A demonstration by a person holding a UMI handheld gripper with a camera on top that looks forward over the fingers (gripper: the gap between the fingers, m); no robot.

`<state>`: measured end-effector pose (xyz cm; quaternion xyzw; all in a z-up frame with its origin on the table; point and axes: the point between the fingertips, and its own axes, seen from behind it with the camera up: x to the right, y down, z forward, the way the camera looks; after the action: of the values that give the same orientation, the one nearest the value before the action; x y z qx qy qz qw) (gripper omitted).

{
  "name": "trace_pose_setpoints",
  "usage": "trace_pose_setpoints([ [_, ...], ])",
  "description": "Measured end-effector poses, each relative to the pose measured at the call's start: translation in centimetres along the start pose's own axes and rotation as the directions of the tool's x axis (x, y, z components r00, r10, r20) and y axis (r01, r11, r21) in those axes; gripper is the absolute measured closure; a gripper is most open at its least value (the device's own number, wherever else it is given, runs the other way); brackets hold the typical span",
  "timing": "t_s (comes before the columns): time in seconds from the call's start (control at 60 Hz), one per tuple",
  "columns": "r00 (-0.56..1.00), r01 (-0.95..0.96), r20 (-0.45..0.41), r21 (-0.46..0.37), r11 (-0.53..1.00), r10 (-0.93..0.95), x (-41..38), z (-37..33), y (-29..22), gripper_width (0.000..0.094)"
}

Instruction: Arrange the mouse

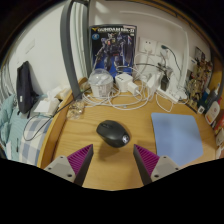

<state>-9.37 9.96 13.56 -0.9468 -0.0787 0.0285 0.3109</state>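
Gripper view: mouse [113,133] sits on the wooden desk [120,170], just ahead of my gripper [113,160] and centred between its spread, empty fingers, long axis angled left-to-right. Blue mat [185,138] lies to its right, likely the target.

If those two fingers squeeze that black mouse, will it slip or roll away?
The glossy, domed black computer mouse may slip under a pinch. Flat-bottomed on the wooden desk, it should slide, not roll. The open gripper has not touched it.
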Motion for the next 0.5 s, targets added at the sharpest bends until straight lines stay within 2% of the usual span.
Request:
trace_pose_setpoints([
  [0.083,1.0,-0.007,-0.015,-0.01,1.0,0.007,0.2,1.5,-1.5,0.0119],
  [0.1,1.0,-0.008,-0.02,-0.014,1.0,0.008,1.2,1.9,-3.5,0.0119],
  [0.117,1.0,-0.008,-0.017,-0.018,1.0,0.008,0.2,2.3,-1.6,0.0124],
  [0.233,0.998,-0.001,-0.056,-0.042,0.999,-0.001,1.3,4.4,-5.3,0.0127],
  [0.25,0.998,-0.005,-0.055,-0.04,0.999,0.002,1.1,4.4,-3.0,0.0124],
  [0.35,0.997,-0.02,-0.077,-0.051,0.999,0.016,1.7,6.8,-6.0,0.0133],
  [0.367,0.997,-0.027,-0.077,-0.045,0.999,0.023,1.9,6.0,-4.2,0.0134],
  [0.467,0.994,-0.05,-0.099,-0.06,0.997,0.043,3.1,9.0,-6.6,0.0133],
  [0.5,0.994,-0.055,-0.098,-0.057,0.997,0.05,3.6,7.7,-5.0,0.0133],
])
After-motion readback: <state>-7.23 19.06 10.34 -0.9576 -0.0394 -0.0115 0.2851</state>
